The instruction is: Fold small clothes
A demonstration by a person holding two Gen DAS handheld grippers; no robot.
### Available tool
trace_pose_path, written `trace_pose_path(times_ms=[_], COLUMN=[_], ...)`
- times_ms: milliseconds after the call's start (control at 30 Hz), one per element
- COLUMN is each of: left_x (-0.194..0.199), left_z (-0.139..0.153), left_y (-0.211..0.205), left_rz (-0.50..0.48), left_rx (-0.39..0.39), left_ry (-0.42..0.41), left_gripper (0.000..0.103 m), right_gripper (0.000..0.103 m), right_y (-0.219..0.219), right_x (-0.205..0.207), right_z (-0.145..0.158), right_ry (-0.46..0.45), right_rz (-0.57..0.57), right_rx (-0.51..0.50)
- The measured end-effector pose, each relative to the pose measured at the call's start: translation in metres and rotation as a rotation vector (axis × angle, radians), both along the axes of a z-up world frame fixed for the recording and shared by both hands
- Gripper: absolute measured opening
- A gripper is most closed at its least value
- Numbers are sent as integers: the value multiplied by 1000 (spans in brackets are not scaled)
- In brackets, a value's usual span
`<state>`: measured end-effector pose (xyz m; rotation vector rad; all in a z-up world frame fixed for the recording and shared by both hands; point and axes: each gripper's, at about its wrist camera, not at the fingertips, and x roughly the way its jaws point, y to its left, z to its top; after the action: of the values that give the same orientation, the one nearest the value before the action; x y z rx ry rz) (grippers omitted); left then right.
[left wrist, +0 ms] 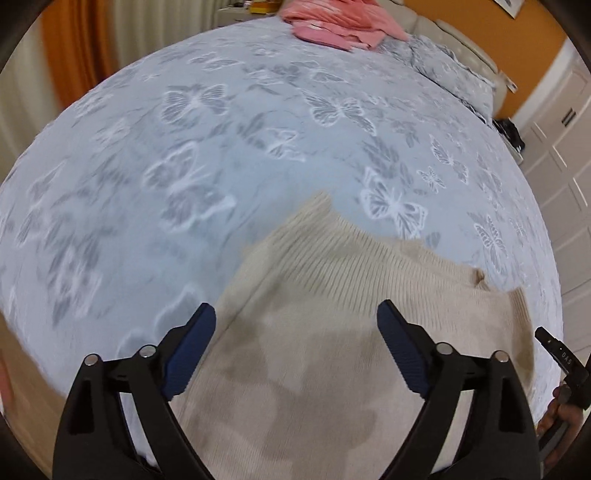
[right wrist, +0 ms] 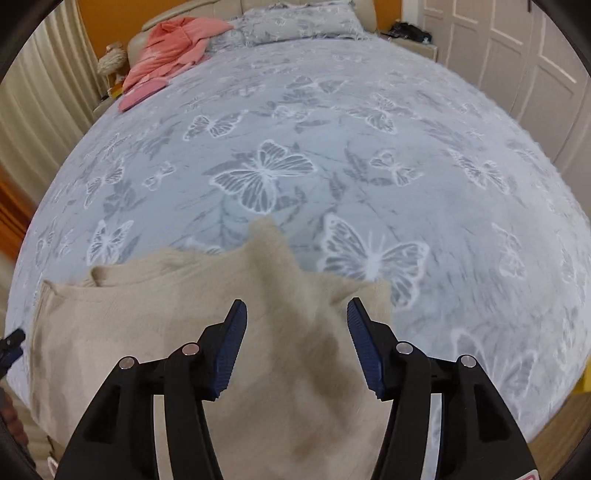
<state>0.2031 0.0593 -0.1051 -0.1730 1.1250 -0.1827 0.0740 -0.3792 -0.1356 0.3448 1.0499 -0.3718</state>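
A cream knitted sweater [left wrist: 332, 314] lies on the near part of a bed with a pale blue butterfly cover [left wrist: 221, 147]. My left gripper [left wrist: 295, 314] is open and empty, hovering above the sweater's left part. In the right wrist view the same sweater [right wrist: 166, 325] lies under my right gripper [right wrist: 295, 310], which is open and empty above the sweater's right part. A pointed corner of the sweater [right wrist: 266, 236] sticks out toward the middle of the bed [right wrist: 332, 147].
A pile of pink clothes [left wrist: 332, 22] lies at the far end of the bed, also in the right wrist view [right wrist: 173, 48]. A butterfly-print pillow [right wrist: 295, 22] rests at the headboard. White wardrobe doors [right wrist: 517, 55] stand on the right, curtains [right wrist: 37, 129] on the left.
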Motion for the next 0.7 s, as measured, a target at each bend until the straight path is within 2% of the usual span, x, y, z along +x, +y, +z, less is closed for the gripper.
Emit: trace_pose_path(times_ms=[67, 133, 167, 200, 233, 267, 333, 400, 433, 467, 567, 633, 700], left_x=[21, 38, 42, 45, 44, 40, 26, -1, -22, -36, -88, -121, -143], left_z=[-14, -33, -37, -39, -38, -30, -10, 18, 32, 39, 55, 59, 60], left_y=[-11, -19, -20, -20, -17, -9, 9, 32, 45, 51, 74, 90, 100], left_rz=[-19, -26, -26, -28, -28, -10, 9, -6, -28, -40, -56, -26, -7], left_rx=[21, 36, 39, 25, 0, -73, -169, -264, -314, -330, -352, -370, -369], left_ry=[25, 67, 73, 66, 61, 38, -37, -125, -157, -170, -164, -128, -108], left_gripper=[88, 82, 57, 26, 16, 8, 8, 8, 8, 8, 8, 8, 8], right_gripper=[60, 59, 32, 8, 7, 7, 6, 6, 6, 6, 6, 6, 6], right_y=[-6, -6, -7, -8, -8, -7, 0, 13, 18, 25, 44, 57, 70], right_x=[14, 27, 30, 32, 32, 26, 4, -40, -57, -85, -142, -172, -195], right_z=[-12, -28, -34, -39, -39, -30, -5, 33, 45, 61, 85, 93, 96], right_ry=[39, 73, 73, 62, 57, -2, -126, -264, -299, -337, -357, -330, -288], right_rz=[24, 57, 65, 79, 77, 74, 103, 159, 173, 195, 259, 307, 328], right_rx=[-5, -6, 17, 66, 91, 103, 136, 143, 145, 153, 178, 191, 162])
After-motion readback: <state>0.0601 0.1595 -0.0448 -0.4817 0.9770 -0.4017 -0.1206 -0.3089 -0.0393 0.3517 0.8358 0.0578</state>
